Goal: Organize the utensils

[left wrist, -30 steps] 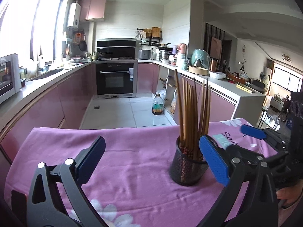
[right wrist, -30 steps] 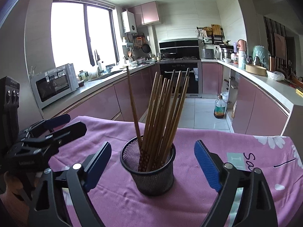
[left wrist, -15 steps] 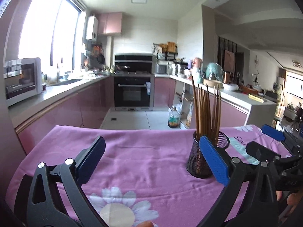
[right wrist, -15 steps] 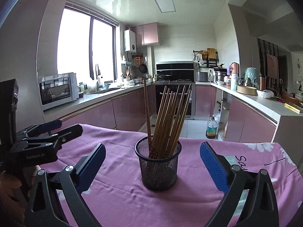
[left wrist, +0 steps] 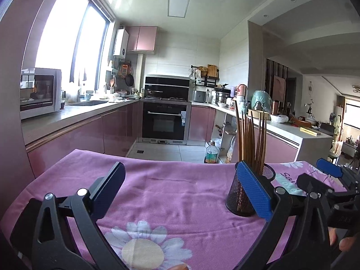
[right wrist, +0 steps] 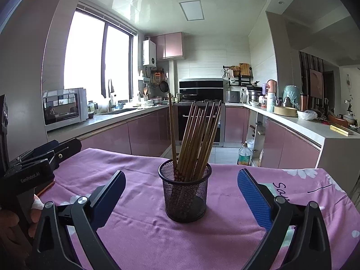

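Compared with a second ago, both cameras are sitting farther back and tilting up: the mesh cup [right wrist: 185,190] is looking smaller in the right wrist view, more ceiling is showing, and in the left wrist view a printed daisy [left wrist: 144,246] on the pink cloth [left wrist: 171,193] is now lying in front of the fingers where only plain cloth was showing before.

The left hand-held gripper [left wrist: 180,189] is spreading its fingers wide with nothing between them, hovering over the near part of the surface. Its right blue pad [left wrist: 254,191] is overlapping the cup [left wrist: 238,199] in that view; whether it is touching I cannot tell. The right hand-held gripper [right wrist: 182,196] is likewise gaping wide and gripping nothing, with the cup standing between the lines of its two fingers but beyond their tips and apart from both pads.

The cup is standing upright around the middle of the surface, toward its right edge as the left camera sees it. The brown chopsticks [right wrist: 195,139] are standing in it with their long axes near vertical, tips up, most fanning slightly to the right, while one chopstick [right wrist: 172,130] at the left is standing almost straight.
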`<action>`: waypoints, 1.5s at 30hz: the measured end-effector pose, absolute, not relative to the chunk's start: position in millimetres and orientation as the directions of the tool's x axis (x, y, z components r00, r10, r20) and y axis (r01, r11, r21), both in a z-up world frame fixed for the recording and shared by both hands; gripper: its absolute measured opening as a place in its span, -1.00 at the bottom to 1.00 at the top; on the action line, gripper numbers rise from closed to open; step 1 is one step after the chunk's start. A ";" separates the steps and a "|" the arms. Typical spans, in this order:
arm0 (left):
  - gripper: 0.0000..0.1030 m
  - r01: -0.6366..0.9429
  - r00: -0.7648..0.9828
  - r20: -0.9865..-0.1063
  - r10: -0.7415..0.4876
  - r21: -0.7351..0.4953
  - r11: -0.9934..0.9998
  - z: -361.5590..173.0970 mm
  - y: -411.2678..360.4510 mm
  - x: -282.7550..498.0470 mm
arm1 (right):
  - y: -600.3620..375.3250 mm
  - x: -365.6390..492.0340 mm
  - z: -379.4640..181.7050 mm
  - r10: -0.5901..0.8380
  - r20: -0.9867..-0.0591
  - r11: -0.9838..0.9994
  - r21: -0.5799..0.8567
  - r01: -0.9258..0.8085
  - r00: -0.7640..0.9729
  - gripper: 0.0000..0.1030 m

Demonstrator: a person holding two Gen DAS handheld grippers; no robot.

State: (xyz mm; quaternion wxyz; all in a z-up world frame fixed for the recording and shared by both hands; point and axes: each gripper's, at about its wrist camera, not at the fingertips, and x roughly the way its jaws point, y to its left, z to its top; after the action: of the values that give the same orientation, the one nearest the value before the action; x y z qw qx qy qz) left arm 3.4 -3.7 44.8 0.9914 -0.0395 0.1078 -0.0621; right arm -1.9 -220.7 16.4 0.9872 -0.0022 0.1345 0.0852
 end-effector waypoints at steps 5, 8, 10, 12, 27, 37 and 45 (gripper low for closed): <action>0.89 0.107 0.972 -0.201 -0.123 -0.090 0.990 46.2 -4.0 -1.4 | -221.1 -6.6 16.8 0.150 -0.251 0.988 0.021 -0.150 0.956 0.87; 0.89 0.104 0.972 -0.200 -0.120 -0.088 0.991 46.8 -4.1 -2.7 | -221.4 -8.2 17.0 0.145 -0.248 0.989 0.020 -0.145 0.958 0.87; 0.89 0.105 0.972 -0.202 -0.121 -0.089 0.990 46.9 -4.2 -3.0 | -222.3 -10.2 16.9 0.143 -0.245 0.990 0.022 -0.142 0.959 0.87; 0.89 0.104 0.972 -0.202 -0.120 -0.089 0.991 46.3 -5.2 -3.7 | -223.1 -11.9 18.2 0.138 -0.243 0.990 0.023 -0.136 0.960 0.87; 0.89 0.095 0.973 -0.202 -0.113 -0.095 0.991 40.7 -7.5 -2.6 | -223.4 -13.4 20.4 0.106 -0.234 0.994 0.016 -0.105 0.966 0.87; 0.89 0.094 0.973 -0.201 -0.111 -0.091 0.991 38.4 -9.2 -3.7 | -224.1 -13.0 20.1 0.094 -0.234 0.996 0.016 -0.093 0.968 0.87; 0.89 0.096 0.973 -0.201 -0.112 -0.092 0.991 38.5 -8.9 -3.6 | -224.2 -14.5 19.7 0.092 -0.231 0.996 0.015 -0.091 0.969 0.87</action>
State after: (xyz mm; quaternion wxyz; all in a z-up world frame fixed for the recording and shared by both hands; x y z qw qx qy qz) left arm -3.6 -8.9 38.5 0.9924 -0.0407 0.1035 -0.0524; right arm -14.5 -224.2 19.7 0.9921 0.0021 0.1164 0.0461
